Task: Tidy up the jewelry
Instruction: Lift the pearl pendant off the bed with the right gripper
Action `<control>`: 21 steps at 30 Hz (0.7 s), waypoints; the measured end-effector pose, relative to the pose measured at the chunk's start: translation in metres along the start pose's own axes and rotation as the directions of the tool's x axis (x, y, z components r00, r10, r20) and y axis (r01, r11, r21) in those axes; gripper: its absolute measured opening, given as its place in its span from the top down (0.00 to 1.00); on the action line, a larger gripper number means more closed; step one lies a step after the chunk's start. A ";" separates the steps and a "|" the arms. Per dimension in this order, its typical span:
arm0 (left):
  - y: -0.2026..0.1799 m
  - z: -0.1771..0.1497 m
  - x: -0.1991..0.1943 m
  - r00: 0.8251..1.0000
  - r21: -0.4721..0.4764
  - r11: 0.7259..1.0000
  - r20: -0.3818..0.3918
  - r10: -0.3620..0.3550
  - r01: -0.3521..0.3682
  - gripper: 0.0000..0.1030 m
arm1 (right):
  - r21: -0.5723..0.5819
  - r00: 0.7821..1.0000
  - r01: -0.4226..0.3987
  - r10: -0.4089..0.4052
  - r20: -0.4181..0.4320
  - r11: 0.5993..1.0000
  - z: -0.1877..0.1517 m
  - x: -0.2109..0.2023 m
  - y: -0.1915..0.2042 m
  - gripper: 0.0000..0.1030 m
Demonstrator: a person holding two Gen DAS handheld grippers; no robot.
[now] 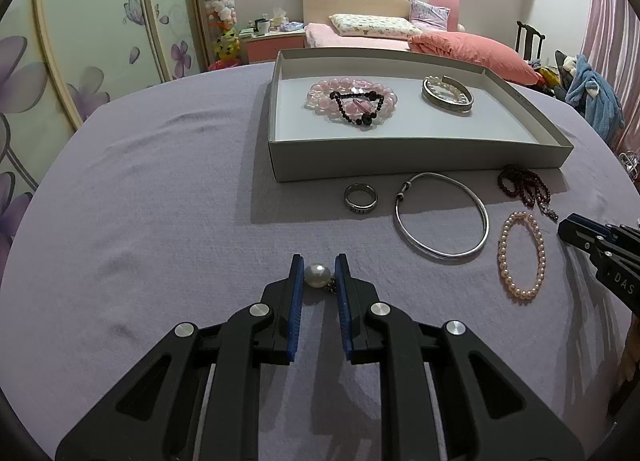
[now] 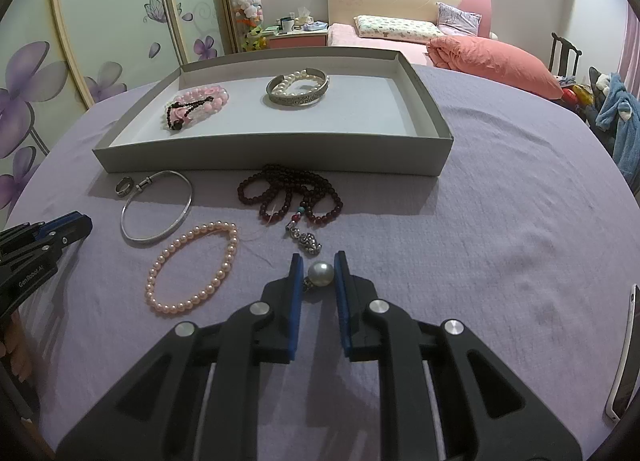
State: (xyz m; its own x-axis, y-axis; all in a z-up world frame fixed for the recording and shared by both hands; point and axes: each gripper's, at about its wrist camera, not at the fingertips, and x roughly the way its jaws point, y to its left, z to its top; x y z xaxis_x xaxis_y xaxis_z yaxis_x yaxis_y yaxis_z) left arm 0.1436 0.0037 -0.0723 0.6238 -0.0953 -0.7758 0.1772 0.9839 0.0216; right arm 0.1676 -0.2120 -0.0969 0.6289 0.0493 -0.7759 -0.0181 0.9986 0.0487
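Note:
A grey tray [image 1: 416,157] [image 2: 256,159] on the purple cloth holds a pink bead bracelet [image 1: 352,99] [image 2: 198,101] and a silver bangle with pearls [image 1: 448,95] [image 2: 298,91]. In front lie a silver ring [image 1: 361,199] [image 2: 124,186], a silver hoop bangle [image 1: 442,215] [image 2: 157,206], a pink pearl bracelet [image 1: 522,257] [image 2: 194,267] and a dark red bead strand [image 1: 524,187] [image 2: 290,193]. My left gripper [image 1: 319,275] straddles a pearl earring [image 1: 317,275], jaws apart. My right gripper [image 2: 319,274] straddles another pearl earring [image 2: 320,274], jaws apart.
The right gripper's tip [image 1: 592,239] shows at the right edge of the left wrist view; the left gripper's tip [image 2: 52,231] shows at the left of the right wrist view. A white phone [image 2: 624,357] lies at the right table edge. A bed [image 1: 400,37] stands behind.

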 end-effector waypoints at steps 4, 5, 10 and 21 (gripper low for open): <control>0.000 0.000 0.000 1.000 0.000 1.000 0.000 0.000 0.000 0.83 | 0.001 1.000 -0.001 0.001 0.000 1.000 0.000 0.000 0.000 0.84; 0.000 0.000 0.000 1.000 -0.001 1.000 0.000 -0.001 0.001 0.83 | 0.002 1.000 -0.002 0.002 0.000 1.000 0.000 0.000 0.000 0.84; 0.002 -0.001 -0.001 1.000 -0.017 1.000 0.003 -0.006 0.006 0.84 | 0.016 1.000 -0.006 0.006 0.004 1.000 -0.001 -0.002 -0.002 0.85; 0.011 -0.002 -0.027 0.996 -0.096 0.995 0.086 -0.032 0.041 0.84 | 0.058 0.981 -0.060 0.048 0.187 0.997 0.006 -0.049 0.001 0.85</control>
State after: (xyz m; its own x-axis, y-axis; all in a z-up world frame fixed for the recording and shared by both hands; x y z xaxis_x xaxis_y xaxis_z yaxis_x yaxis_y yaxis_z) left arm 0.1272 0.0173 -0.0520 0.6810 -0.1399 -0.7188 0.1285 0.9892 -0.0708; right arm 0.1416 -0.2139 -0.0551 0.7612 0.0931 -0.6417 -0.0104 0.9913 0.1316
